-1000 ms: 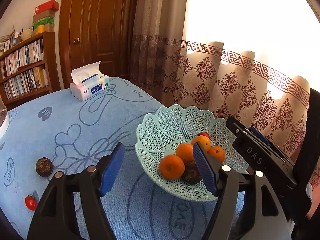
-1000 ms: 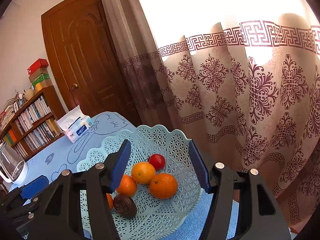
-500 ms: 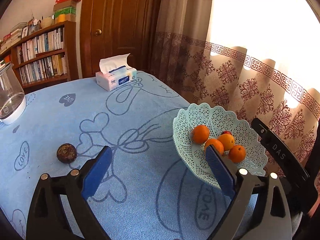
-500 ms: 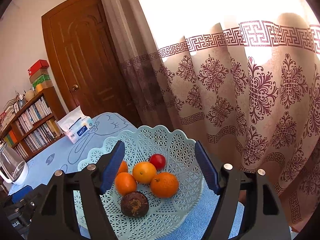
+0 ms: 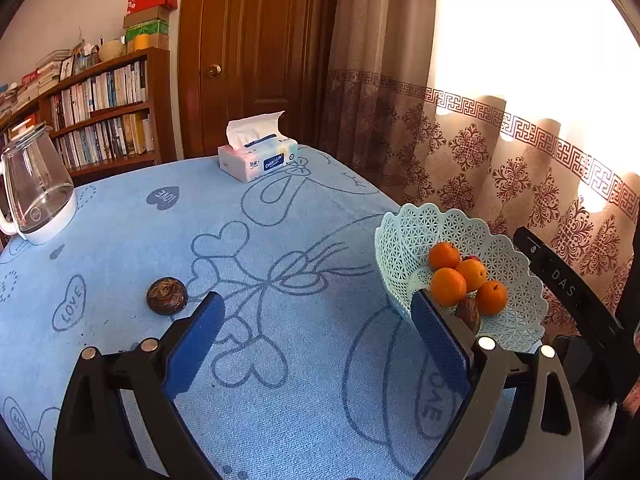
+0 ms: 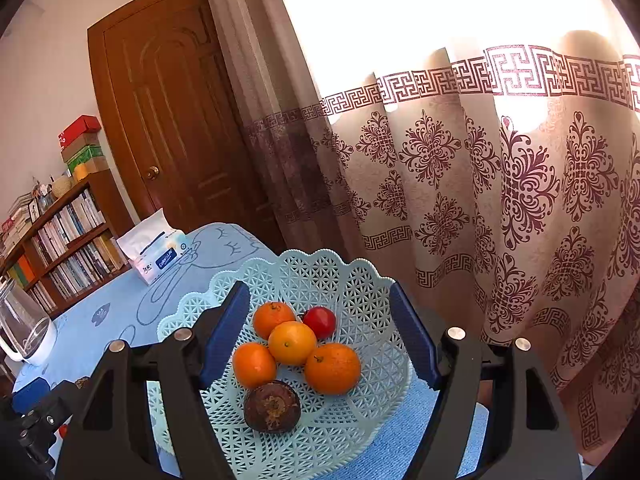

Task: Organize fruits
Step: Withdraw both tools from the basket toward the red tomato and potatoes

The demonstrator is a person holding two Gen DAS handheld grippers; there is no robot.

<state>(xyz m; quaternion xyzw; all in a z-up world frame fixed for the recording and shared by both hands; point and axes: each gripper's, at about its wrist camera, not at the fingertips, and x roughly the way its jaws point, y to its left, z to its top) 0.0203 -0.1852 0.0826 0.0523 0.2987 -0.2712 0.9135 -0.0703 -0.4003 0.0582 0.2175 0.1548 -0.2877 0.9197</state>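
- A table (image 5: 280,360) under a blue cloth printed with hearts and the word "love" fills the lower part of both views.
- A patterned curtain (image 6: 480,200) hangs behind the table's far edge, bright with daylight, with a brown door (image 5: 256,40) to its left.
- A bookcase (image 5: 104,112) full of books stands left of the door, with boxes stacked on top.
- The left gripper (image 5: 316,344) hovers over the cloth with its blue-padded fingers wide apart and nothing between them.
- The right gripper (image 6: 320,332) hangs over the basket, its fingers apart and clamping nothing; the fruit shows between them from above.
- A pale green lattice basket (image 6: 340,272) sits near the curtain-side edge of the table, on the right in the left wrist view.
- A glass jug (image 5: 36,188) on a white base stands at the far left of the table.
- A tissue box (image 5: 258,160) sits at the far end of the table, near the door.
- Four oranges (image 6: 292,342) lie bunched together in the basket.
- A dark brown fruit (image 6: 272,406) lies in the basket, touching the oranges on the near side.
- A second dark brown fruit (image 5: 167,296) lies alone on the cloth, well apart from the basket, just beyond the left gripper's left finger.
- A small red fruit (image 6: 319,321) lies in the basket behind the oranges.
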